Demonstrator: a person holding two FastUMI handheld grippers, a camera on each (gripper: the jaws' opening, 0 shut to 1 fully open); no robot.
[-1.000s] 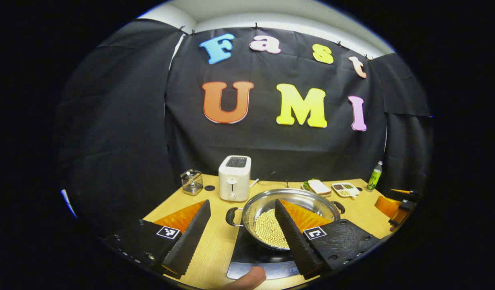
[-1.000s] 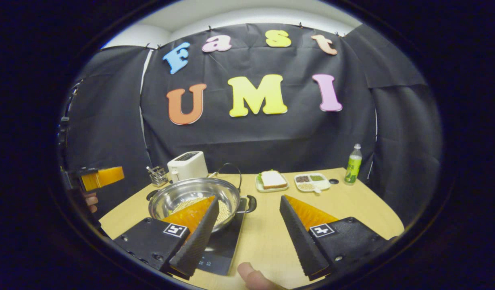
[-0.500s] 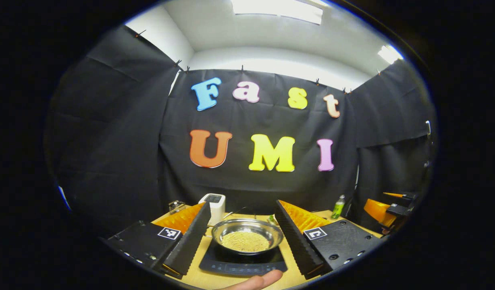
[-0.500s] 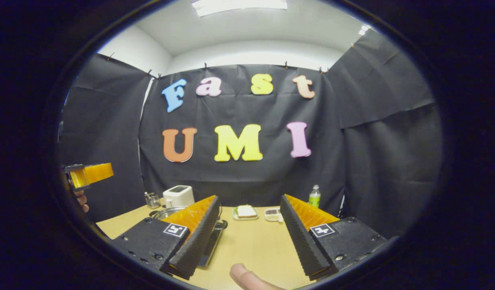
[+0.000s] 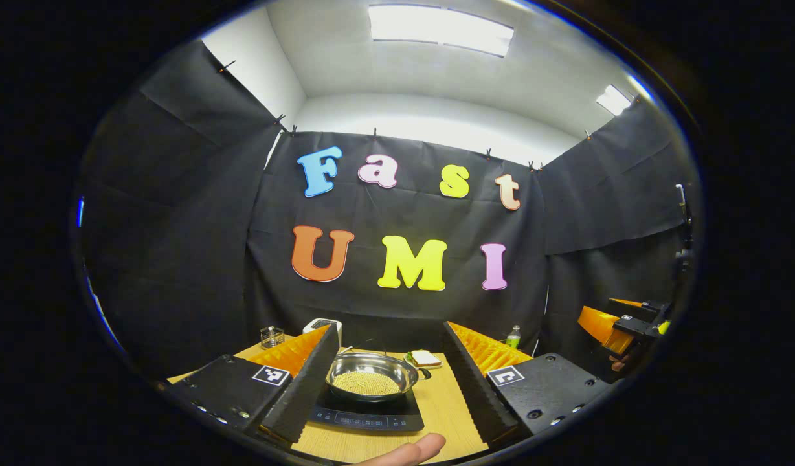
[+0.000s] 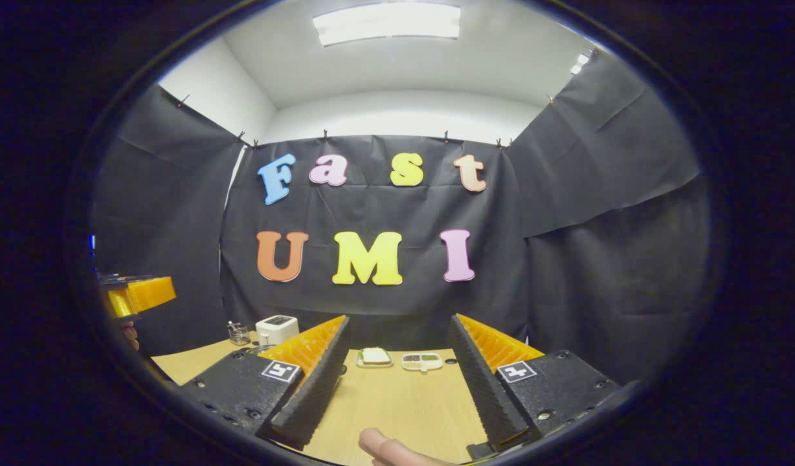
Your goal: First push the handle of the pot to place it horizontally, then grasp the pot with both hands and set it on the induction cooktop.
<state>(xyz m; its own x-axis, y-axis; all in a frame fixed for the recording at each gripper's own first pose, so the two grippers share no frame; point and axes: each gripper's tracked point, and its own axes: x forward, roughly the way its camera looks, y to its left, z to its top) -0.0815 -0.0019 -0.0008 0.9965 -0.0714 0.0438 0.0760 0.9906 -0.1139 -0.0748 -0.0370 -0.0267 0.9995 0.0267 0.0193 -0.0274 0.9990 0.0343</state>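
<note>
By my reckoning the job is all but finished: the pot [image 5: 370, 376], full of pale beans, sits squarely on the induction cooktop [image 5: 366, 417] on the wooden table [image 6: 397, 395]; my left gripper [image 5: 388, 375] hangs well back from it, fingers spread wide and holding nothing; my right gripper [image 6: 397, 375] is likewise parted and empty over bare tabletop; nothing seems left but withdrawal

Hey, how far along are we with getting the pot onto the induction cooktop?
Done, it seems: the pot, holding pale beans, sits on the black induction cooktop, and its bail handle is not standing above the rim. In hand: nothing; the left gripper and right gripper are open and clear of the pot. Left: nothing visible, beyond perhaps checking it sits centered.
</note>
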